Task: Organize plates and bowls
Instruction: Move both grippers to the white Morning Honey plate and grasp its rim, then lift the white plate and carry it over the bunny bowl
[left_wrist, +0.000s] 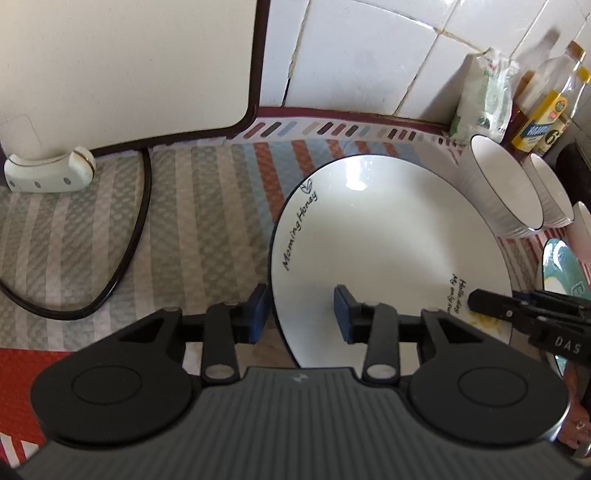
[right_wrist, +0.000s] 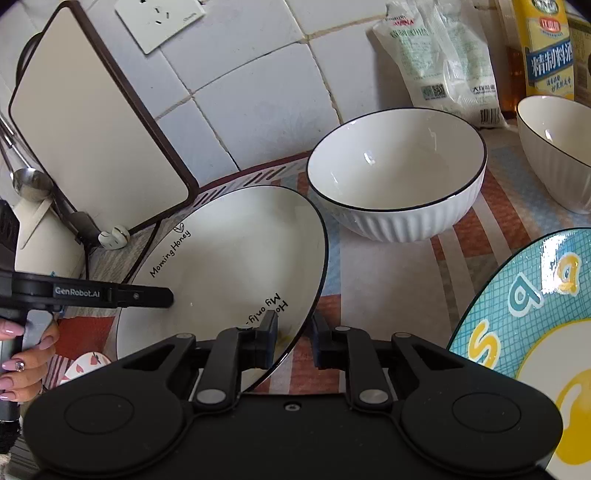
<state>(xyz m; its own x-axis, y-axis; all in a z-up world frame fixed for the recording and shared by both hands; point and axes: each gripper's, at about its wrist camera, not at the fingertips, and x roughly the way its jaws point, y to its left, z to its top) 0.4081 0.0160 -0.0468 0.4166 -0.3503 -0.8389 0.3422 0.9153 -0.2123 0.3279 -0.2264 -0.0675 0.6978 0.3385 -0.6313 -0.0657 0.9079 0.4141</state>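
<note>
A white plate with a dark rim and "Morning Honey" lettering (left_wrist: 388, 240) is tilted above the striped mat; it also shows in the right wrist view (right_wrist: 236, 258). My left gripper (left_wrist: 301, 314) straddles its left rim, jaws apart. My right gripper (right_wrist: 295, 341) straddles its right rim, jaws a little apart. White ribbed bowls (right_wrist: 397, 177) (right_wrist: 557, 147) stand behind, also in the left wrist view (left_wrist: 502, 184). A teal patterned plate (right_wrist: 524, 314) lies at the right.
A cream cutting board (right_wrist: 96, 122) leans on the tiled wall at the left, a black cable (left_wrist: 122, 258) below it. A salt bag (right_wrist: 443, 62) and bottles (left_wrist: 546, 107) stand at the back right. A spoon (right_wrist: 29, 181) hangs at the far left.
</note>
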